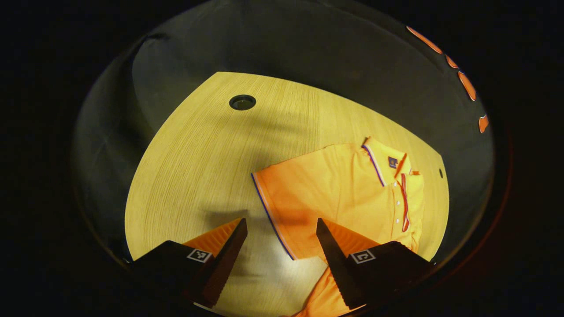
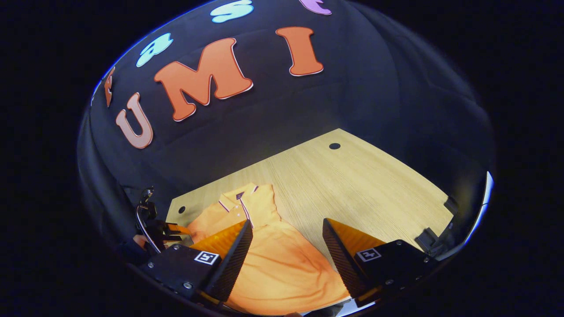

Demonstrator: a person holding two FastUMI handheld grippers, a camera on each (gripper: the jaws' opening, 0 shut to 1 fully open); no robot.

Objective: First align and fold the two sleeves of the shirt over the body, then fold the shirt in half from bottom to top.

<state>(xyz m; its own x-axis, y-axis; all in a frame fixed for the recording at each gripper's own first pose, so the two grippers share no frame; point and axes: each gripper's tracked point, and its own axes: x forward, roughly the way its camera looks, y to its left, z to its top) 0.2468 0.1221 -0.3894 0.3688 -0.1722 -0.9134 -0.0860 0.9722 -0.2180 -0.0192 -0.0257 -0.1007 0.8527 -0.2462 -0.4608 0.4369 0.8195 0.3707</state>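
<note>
An orange polo shirt (image 1: 343, 193) lies flat on the wooden table (image 1: 198, 167), collar (image 1: 387, 165) at the far right in the left gripper view. Its sleeve cuff (image 1: 271, 215), edged with a blue and white stripe, points toward me. My left gripper (image 1: 280, 222) hovers open over that cuff, holding nothing. In the right gripper view the shirt (image 2: 273, 259) spreads below my right gripper (image 2: 287, 222), which is open and holds nothing, with the collar (image 2: 238, 200) farther off. The left gripper (image 2: 161, 229) and the hand holding it show at the left edge there.
A round cable hole (image 1: 242, 102) sits in the table far from the shirt, and a smaller hole (image 1: 441, 173) lies beyond the collar. Another hole (image 2: 334, 145) is near the table's back edge. Bare wood (image 2: 374, 193) stretches right of the shirt. Black cloth walls surround the table.
</note>
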